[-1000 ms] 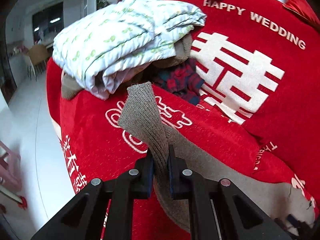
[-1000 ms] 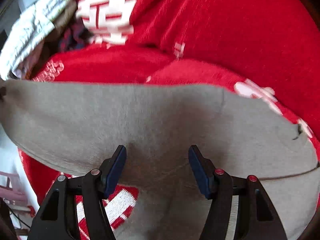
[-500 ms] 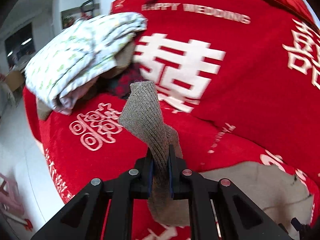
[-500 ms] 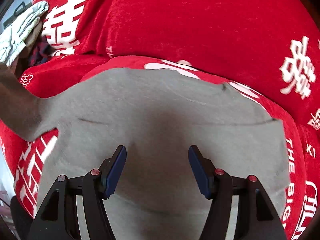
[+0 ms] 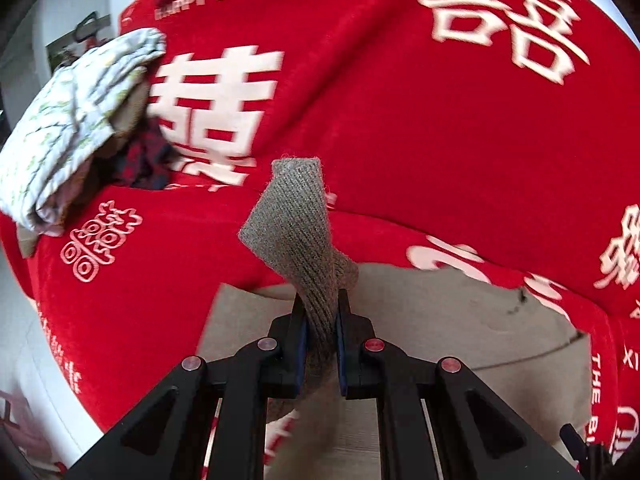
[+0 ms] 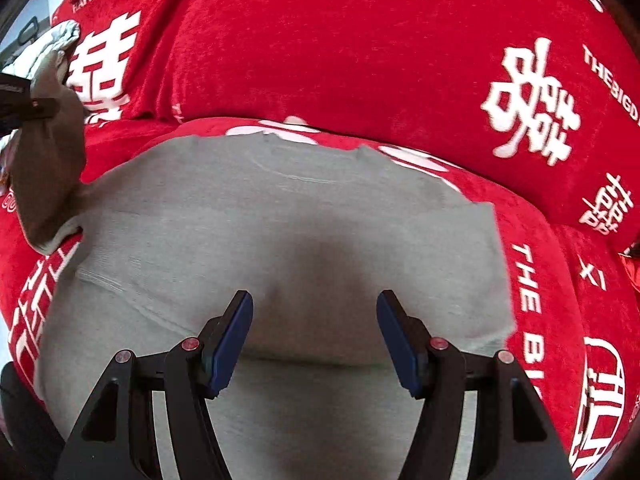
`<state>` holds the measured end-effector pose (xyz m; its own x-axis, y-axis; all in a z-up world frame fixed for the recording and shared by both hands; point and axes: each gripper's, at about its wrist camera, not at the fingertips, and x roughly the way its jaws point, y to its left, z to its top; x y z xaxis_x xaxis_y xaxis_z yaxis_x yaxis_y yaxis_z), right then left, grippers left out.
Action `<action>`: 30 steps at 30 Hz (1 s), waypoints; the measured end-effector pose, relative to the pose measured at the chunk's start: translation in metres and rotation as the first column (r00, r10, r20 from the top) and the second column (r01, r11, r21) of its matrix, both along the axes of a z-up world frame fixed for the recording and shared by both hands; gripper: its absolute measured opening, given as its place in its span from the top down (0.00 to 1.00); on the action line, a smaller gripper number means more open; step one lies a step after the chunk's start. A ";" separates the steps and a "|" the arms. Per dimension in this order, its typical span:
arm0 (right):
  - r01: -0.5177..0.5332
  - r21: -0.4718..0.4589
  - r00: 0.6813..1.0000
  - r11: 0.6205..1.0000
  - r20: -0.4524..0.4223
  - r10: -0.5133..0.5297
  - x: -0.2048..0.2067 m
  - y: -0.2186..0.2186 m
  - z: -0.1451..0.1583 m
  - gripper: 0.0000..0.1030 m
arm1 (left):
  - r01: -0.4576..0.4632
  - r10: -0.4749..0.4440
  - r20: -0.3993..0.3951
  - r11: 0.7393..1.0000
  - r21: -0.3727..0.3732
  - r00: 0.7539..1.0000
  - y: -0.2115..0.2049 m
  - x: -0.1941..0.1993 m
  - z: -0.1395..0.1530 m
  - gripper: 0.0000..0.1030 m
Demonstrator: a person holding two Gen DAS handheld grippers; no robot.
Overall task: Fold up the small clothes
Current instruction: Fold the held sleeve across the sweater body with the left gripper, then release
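Left wrist view: left gripper (image 5: 320, 332) pinches ribbed sleeve cuff (image 5: 294, 220) of grey sweater (image 6: 280, 224), centre frame; knit soft, light, limp. Right gripper (image 6: 315, 332) spread, empty; take opposite cuff.

My left gripper (image 5: 320, 332) points steeply down, its fingers (image 5: 298, 344) pinched tight on the ribbed cuff of the grey sweater (image 5: 294, 232), which stands up between them. My right gripper (image 6: 315, 322) also tilts down over the sweater's body, fingers (image 6: 230, 330) spread wide apart with nothing between them.
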<state>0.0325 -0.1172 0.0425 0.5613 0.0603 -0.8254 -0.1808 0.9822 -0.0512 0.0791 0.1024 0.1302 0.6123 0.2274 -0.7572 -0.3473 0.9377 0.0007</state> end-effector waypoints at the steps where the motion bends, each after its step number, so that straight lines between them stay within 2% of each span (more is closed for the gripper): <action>1: 0.005 0.000 1.000 1.000 0.003 -0.005 -0.001 -0.005 0.001 0.34 | 0.010 -0.010 -0.002 1.000 0.004 1.000 -0.009 0.002 0.000 0.88; 8: 0.055 0.027 0.998 0.998 0.010 -0.055 -0.008 -0.043 0.002 0.34 | 0.081 -0.081 -0.015 0.996 0.024 0.997 -0.070 0.013 0.003 0.88; 19: 0.125 0.077 0.992 0.989 0.017 -0.127 -0.015 -0.092 0.001 0.34 | 0.178 -0.177 -0.022 0.982 0.070 0.984 -0.142 0.014 0.007 0.88; 30: 0.177 0.121 0.983 0.977 0.032 -0.182 -0.021 -0.131 -0.001 0.34 | 0.307 -0.305 -0.035 0.946 0.108 0.952 -0.224 0.004 0.004 0.88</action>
